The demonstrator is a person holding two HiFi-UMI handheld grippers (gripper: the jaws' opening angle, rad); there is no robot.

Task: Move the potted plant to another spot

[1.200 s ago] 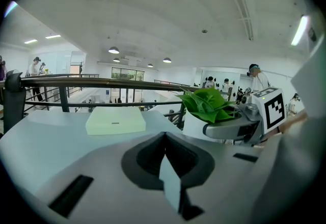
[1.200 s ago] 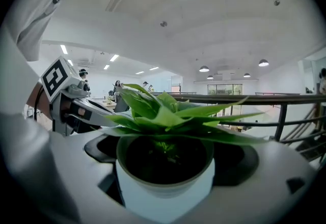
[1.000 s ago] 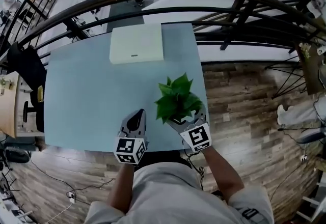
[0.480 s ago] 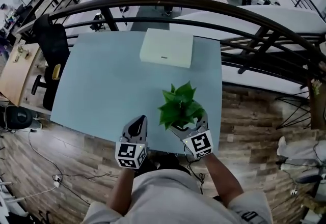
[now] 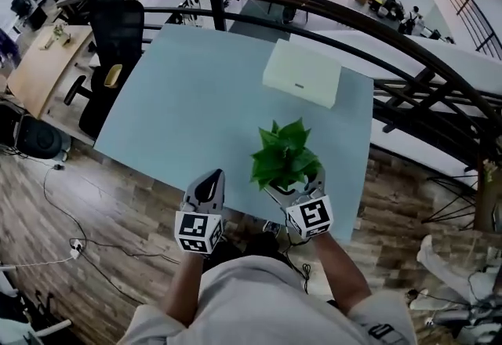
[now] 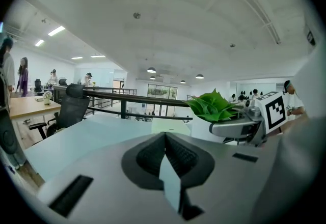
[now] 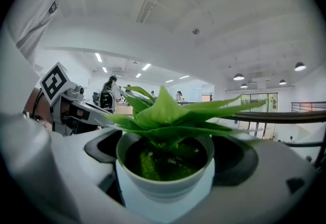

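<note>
A small potted plant (image 5: 284, 155) with broad green leaves sits in a white pot (image 7: 165, 179), held between the jaws of my right gripper (image 5: 294, 185) above the near right part of the pale blue table (image 5: 196, 108). In the right gripper view the pot fills the space between the two jaws. My left gripper (image 5: 208, 187) hangs over the table's near edge, shut with nothing in it; its dark pads (image 6: 165, 159) meet. The plant (image 6: 211, 106) and the right gripper (image 6: 249, 121) show at the right of the left gripper view.
A flat white box (image 5: 302, 83) lies at the table's far right. A dark curved railing (image 5: 314, 10) runs behind the table. A black office chair (image 5: 110, 53) stands at the left side. Wooden floor (image 5: 102, 210) lies below.
The head view has swung, so the table now appears turned and further right. Both grippers keep their places relative to each other, the plant still held in the right one.
</note>
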